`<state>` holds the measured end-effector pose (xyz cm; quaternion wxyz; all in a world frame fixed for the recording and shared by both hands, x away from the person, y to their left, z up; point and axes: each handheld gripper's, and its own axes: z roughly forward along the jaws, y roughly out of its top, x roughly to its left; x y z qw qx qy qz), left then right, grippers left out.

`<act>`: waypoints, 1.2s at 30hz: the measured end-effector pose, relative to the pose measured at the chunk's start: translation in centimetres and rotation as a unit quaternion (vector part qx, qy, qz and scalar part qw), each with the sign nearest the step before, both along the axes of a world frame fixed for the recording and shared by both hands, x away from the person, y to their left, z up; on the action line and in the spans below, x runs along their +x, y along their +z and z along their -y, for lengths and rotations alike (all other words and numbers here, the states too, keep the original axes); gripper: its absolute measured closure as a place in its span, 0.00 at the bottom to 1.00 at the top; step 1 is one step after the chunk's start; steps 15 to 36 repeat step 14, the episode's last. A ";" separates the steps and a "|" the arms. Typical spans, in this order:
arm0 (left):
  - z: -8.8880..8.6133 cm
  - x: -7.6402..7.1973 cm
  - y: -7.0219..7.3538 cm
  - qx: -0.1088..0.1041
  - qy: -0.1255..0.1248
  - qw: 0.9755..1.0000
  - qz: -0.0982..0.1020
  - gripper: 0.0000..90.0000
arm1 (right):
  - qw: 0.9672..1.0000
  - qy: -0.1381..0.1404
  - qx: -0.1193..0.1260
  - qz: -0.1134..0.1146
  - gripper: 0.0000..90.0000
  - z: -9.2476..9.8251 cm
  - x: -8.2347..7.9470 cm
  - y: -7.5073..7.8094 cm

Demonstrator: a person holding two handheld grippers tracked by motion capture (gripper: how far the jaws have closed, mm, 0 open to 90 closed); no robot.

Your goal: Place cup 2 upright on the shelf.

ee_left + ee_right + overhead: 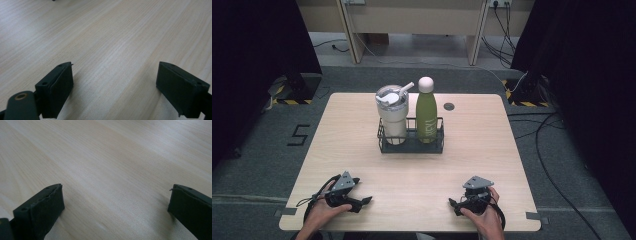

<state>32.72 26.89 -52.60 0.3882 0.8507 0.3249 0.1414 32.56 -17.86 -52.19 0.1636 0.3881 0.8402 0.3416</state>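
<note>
Resting on a pale wooden table [362,150], grey floor [257,165] around.

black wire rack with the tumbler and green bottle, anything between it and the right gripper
Nothing: in the high view, bare wooden table separates the black wire rack from the right gripper.

My left gripper [362,201] is black, topped by a grey three-cornered plate, with a black cable looping off at 8 o'clock. My right gripper [453,204] matches it. My jaws are blocky black pads with small screw holes; a brass-ringed hole sits at 7 o'clock.
</note>
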 end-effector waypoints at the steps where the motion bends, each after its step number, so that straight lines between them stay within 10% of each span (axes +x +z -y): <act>1: 0.0 0.0 0.0 0.000 0.000 1.000 0.000 0.15 | 1.000 0.000 0.000 0.000 0.00 0.0 0.0 0.0; 36: 0.0 0.0 0.0 0.000 0.000 1.000 0.000 0.15 | 1.000 -0.001 0.000 0.000 0.00 0.0 0.1 0.0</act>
